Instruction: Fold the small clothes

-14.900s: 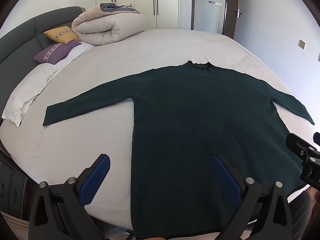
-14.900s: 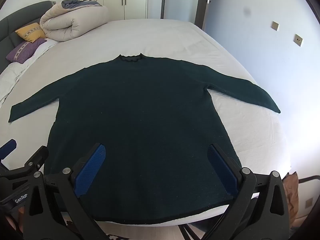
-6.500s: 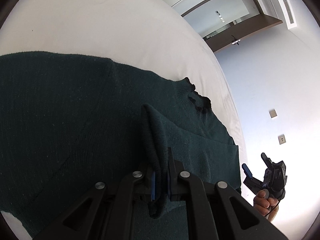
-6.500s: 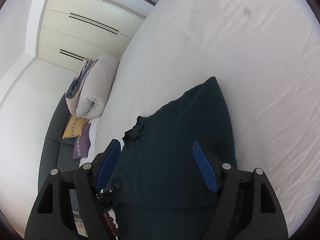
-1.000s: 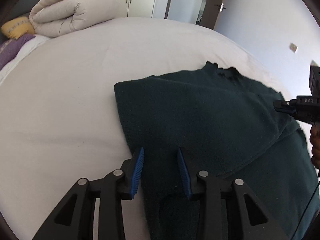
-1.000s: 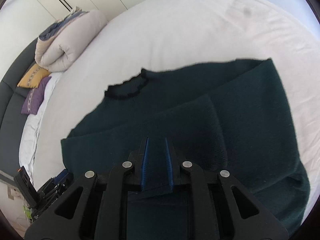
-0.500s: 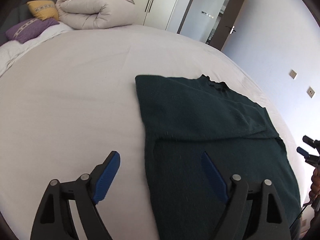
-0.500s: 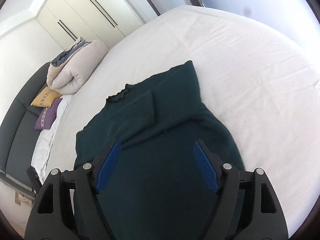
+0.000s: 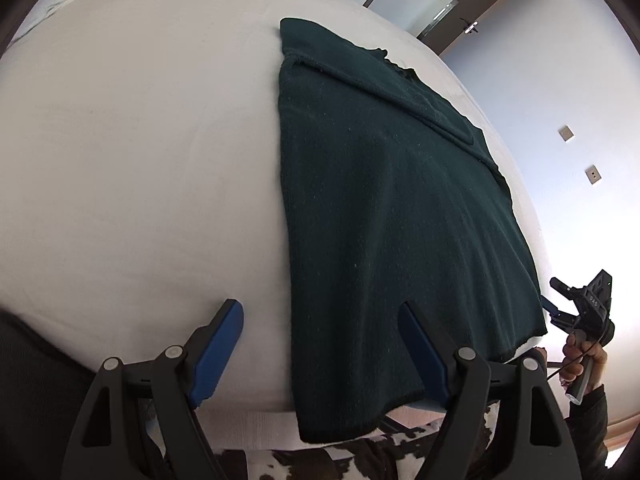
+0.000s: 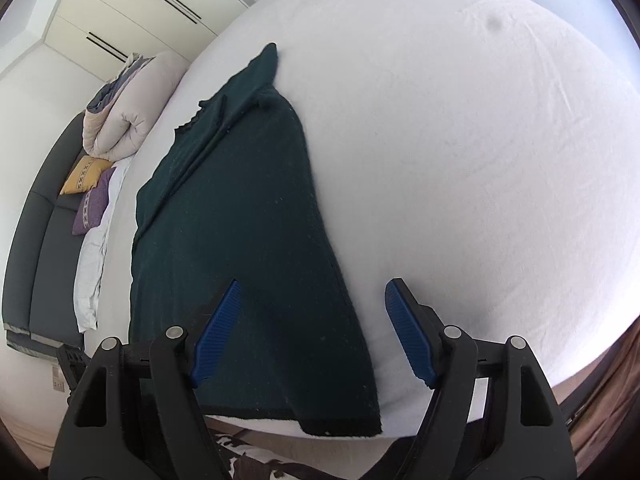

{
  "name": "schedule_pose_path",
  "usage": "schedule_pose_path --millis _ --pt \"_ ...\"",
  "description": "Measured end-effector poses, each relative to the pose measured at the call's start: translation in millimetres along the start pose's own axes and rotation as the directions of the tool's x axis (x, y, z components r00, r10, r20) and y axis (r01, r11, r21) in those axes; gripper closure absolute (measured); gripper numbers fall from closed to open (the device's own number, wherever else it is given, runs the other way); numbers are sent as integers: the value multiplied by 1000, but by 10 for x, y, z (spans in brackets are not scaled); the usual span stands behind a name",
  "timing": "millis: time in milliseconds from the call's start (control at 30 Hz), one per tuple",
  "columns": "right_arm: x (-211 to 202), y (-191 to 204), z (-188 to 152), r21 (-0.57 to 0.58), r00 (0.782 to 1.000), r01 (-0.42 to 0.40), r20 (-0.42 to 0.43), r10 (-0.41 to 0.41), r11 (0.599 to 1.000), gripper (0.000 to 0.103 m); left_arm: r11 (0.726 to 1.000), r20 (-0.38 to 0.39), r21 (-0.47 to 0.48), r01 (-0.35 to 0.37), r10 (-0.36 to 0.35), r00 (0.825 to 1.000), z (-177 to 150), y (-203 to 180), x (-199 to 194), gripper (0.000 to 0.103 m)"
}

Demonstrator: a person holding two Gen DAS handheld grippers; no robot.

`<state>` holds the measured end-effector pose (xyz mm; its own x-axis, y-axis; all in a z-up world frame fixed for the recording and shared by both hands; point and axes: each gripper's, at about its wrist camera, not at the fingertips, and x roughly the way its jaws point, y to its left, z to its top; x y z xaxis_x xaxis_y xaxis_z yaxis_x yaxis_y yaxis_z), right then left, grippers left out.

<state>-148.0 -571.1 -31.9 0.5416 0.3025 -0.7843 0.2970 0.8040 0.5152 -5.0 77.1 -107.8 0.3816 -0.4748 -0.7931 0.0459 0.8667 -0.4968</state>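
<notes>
A dark green knit sweater lies flat on the white bed, both sleeves folded in over its chest, hem hanging a little over the near bed edge. My left gripper is open and empty above the hem's left corner. My right gripper is open and empty above the hem's right corner; the sweater runs away from it. The right gripper also shows in the left wrist view, beside the hem's right corner.
A rolled beige duvet and yellow and purple pillows lie at the head of the bed by the dark headboard. Wardrobes and a door stand beyond.
Both grippers have dropped back and down from over the sweater's body to its hem at the near bed edge, still open.
</notes>
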Motion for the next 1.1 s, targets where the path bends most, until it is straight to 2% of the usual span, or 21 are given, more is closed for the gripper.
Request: schedule_pose_path --millis 133,267,400,533,700,867,967,1033,1100 --pt "-56 -44 -170 -19 999 -44 -18 43 999 30 996 -46 -61 60 -62 997 -156 36 -6 22" --pt "-112 -160 -315 9 995 -92 -26 92 996 30 989 -74 -103 109 -117 990 -261 93 48 23" --pt "-182 -263 -377 67 987 -156 -26 157 986 31 980 -83 -135 147 -159 984 -290 158 69 26" --pt "-201 -304 -401 92 982 -182 -27 185 979 33 961 -74 -194 196 -213 974 -268 241 91 28" --pt "-176 -322 -402 126 976 -211 -26 216 969 35 948 -82 -224 225 -248 965 -298 297 96 34" --pt "-178 -335 -441 137 971 -230 -28 236 964 35 905 -95 -314 286 -330 939 -400 435 159 44" --pt "-175 -353 -450 145 970 -236 -27 243 961 37 877 -76 -359 319 -369 926 -437 495 171 45" --pt "-174 -374 -459 154 967 -246 -27 253 957 38 864 -63 -383 328 -378 924 -439 525 172 51" --pt "-173 -390 -458 163 966 -249 -28 257 955 40 839 -54 -417 349 -407 912 -441 572 192 63"
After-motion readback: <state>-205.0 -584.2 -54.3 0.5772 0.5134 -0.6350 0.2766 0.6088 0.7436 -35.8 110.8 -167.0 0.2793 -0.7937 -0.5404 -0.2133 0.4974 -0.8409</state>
